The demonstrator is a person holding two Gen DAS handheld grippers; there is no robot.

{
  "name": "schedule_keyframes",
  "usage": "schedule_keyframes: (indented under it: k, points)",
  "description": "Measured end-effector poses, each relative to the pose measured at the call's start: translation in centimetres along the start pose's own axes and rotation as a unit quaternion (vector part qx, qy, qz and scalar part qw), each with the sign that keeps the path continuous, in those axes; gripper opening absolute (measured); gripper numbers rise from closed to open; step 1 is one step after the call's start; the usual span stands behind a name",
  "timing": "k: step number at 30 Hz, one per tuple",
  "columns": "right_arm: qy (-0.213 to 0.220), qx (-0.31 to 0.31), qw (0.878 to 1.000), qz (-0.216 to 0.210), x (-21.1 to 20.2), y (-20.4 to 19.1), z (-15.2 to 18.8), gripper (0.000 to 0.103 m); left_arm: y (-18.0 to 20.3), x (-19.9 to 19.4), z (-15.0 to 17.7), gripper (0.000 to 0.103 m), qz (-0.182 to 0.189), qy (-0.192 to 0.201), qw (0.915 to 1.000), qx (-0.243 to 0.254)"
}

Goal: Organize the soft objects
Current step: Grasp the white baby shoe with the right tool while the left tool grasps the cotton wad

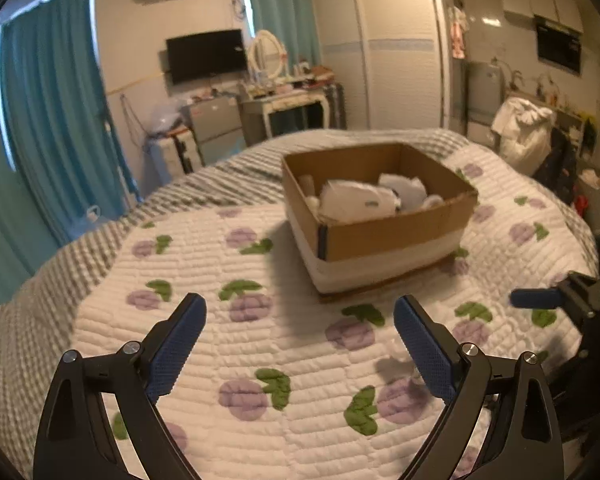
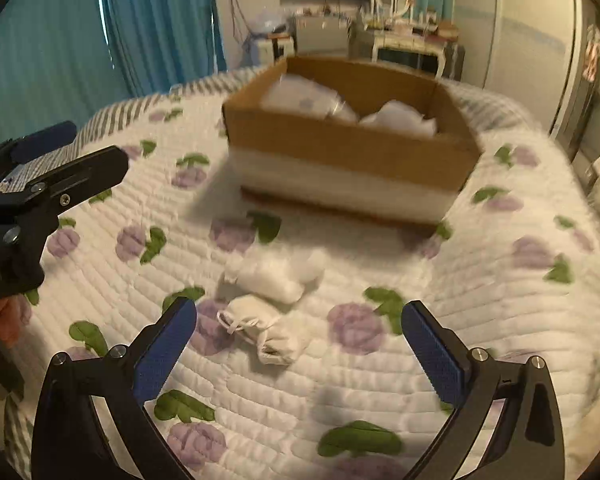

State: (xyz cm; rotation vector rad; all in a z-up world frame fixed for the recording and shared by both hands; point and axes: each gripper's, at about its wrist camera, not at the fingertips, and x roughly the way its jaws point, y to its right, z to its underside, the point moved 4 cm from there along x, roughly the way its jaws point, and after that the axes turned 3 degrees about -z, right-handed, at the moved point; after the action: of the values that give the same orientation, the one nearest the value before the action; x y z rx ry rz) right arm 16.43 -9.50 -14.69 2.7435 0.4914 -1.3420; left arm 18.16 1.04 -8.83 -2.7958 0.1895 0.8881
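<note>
Room: a bedroom with teal curtains, a wardrobe, a dark screen on the wall and a cluttered dressing table behind the bed.
Bed surface: a white quilt with purple flowers and green leaves; it is soft and padded, so I think small things sink a little into it and do not roll.
Cardboard box: it stands open on the quilt, well beyond both tools; its open top makes it the likely collecting place.
Box contents: several white soft items lie inside already, so part of the sorting seems done.
Left gripper: its blue pads are spread wide and hold nothing; it hovers over bare quilt, pointed at the box.
Right gripper: also spread wide and empty; it is aimed at the bags, probably to take one.
Larger white pouch: it lies on the quilt between the right tool and the box, blurred.
Small drawstring bag: it lies between the right tool's pads, just beside the pouch; whether they touch I cannot tell.
</note>
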Motion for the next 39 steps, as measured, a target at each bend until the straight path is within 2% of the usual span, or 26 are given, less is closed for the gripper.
schedule_keyframes:
  k: [2,5,8,9,11,12,16,19,25,30,34,38,39]
  points:
    - [-0.017,-0.002,1.0,-0.007,1.3,-0.4,0.5,0.1,-0.1,1.0,0.8,0.097,0.007,-0.014,0.9999,0.002]
    - [-0.046,-0.006,0.999,-0.02,3.1,-1.0,1.0,0.089,-0.1,1.9,1.9,0.097,-0.009,-0.03,0.9995,0.003]
    - [-0.071,-0.006,0.997,-0.032,4.4,-1.2,1.6,0.067,0.3,2.6,2.8,0.097,0.006,-0.052,0.9986,0.007]
    - [-0.076,-0.006,0.997,-0.033,4.6,-1.2,1.8,0.056,0.4,2.7,3.0,0.097,0.012,-0.057,0.9982,0.007]
    - [-0.078,-0.006,0.996,-0.03,4.6,-1.1,2.0,0.048,0.5,2.8,3.1,0.097,0.015,-0.068,0.9975,0.009]
    - [-0.075,-0.005,0.997,-0.034,4.4,-1.1,2.0,0.04,0.6,2.8,3.2,0.097,0.016,-0.074,0.9971,0.01]
    - [-0.05,0.005,0.998,-0.046,1.9,-0.4,1.6,0.039,0.6,2.4,3.3,0.097,0.039,-0.092,0.995,-0.008]
    - [-0.034,0.009,0.998,-0.052,0.0,0.3,1.4,0.039,1.0,2.1,3.2,0.097,0.031,-0.096,0.9949,-0.006]
    - [-0.001,0.015,0.999,-0.029,-3.0,3.7,-0.5,0.039,3.6,1.8,2.6,0.097,0.054,-0.102,0.9932,-0.014]
    - [-0.002,0.009,1.0,-0.006,-2.5,6.6,-2.2,0.039,7.0,3.3,2.7,0.096,0.041,-0.116,0.9924,0.003]
    - [-0.009,0.006,1.0,0.008,-1.6,8.3,-3.0,0.039,8.3,5.5,3.0,0.095,0.049,-0.132,0.9899,-0.018]
    - [-0.018,0.013,1.0,-0.01,-0.4,8.9,-3.1,0.039,8.9,8.0,3.6,0.094,0.047,-0.147,0.9876,-0.029]
    - [-0.021,0.014,1.0,-0.013,-0.1,8.9,-3.1,0.039,9.1,8.5,3.8,0.09,0.049,-0.15,0.9871,-0.028]
